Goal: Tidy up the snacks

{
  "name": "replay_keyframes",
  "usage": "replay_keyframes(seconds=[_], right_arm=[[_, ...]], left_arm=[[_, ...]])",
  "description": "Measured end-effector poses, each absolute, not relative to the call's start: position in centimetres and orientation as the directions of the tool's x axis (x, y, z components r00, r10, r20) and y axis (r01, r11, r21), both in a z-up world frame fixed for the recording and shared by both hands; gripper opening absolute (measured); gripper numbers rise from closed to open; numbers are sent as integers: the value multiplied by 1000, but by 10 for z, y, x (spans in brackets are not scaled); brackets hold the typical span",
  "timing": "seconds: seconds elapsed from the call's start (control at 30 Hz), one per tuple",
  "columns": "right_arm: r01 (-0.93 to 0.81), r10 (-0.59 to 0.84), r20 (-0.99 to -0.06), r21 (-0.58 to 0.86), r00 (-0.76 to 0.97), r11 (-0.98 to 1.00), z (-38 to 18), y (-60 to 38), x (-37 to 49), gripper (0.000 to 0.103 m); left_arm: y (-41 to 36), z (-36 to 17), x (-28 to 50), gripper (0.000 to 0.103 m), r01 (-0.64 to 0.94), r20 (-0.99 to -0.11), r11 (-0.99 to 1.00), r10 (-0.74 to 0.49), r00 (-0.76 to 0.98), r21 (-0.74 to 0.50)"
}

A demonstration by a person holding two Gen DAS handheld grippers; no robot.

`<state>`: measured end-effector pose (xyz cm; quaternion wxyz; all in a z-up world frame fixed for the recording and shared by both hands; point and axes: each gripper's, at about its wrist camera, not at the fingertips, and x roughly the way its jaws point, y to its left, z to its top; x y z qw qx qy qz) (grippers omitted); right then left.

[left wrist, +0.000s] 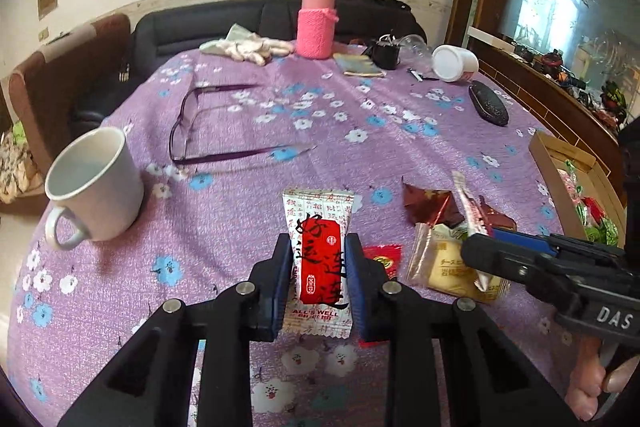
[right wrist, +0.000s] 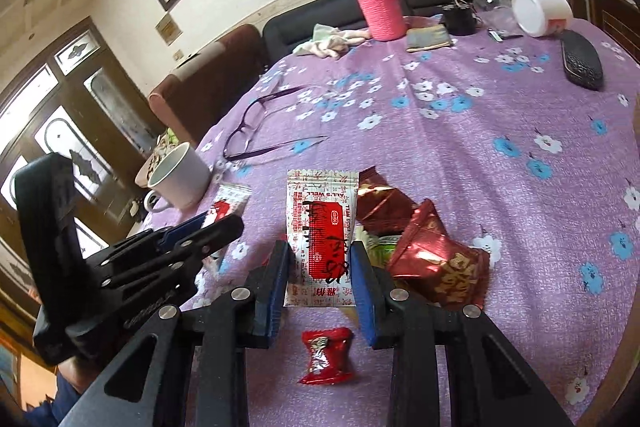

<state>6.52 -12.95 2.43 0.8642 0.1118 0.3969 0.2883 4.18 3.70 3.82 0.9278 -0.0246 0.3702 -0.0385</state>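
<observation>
Between the blue pads of the left gripper (left wrist: pixel 319 259), a white-and-red snack packet (left wrist: pixel 319 259) stands clamped at its sides, clear of the purple tablecloth (left wrist: pixel 360 131); it looks light, crinkly and slippery, best pinched across its flat middle. In the right wrist view, the right gripper (right wrist: pixel 320 263) grasps a matching packet (right wrist: pixel 320 239) likewise, beside loose red foil candies (right wrist: pixel 436 259) that should crush easily.

Glossy foil wrapper (right wrist: pixel 434 259); matt, probably woven tablecloth (right wrist: pixel 460 155).
</observation>
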Motion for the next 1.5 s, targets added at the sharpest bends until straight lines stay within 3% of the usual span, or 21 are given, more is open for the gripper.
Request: replay_keyframes(seconds=[0.73,1.5], right_arm=[[-392,562,-614,402,554,827,26,-136,64,34],[-379,551,-618,400,561,834,25,-141,64,34]], left_arm=[[17,45,30,26,1,-587,987,95,804,162],[14,47,24,26,-18,-550,976,138,824,217]])
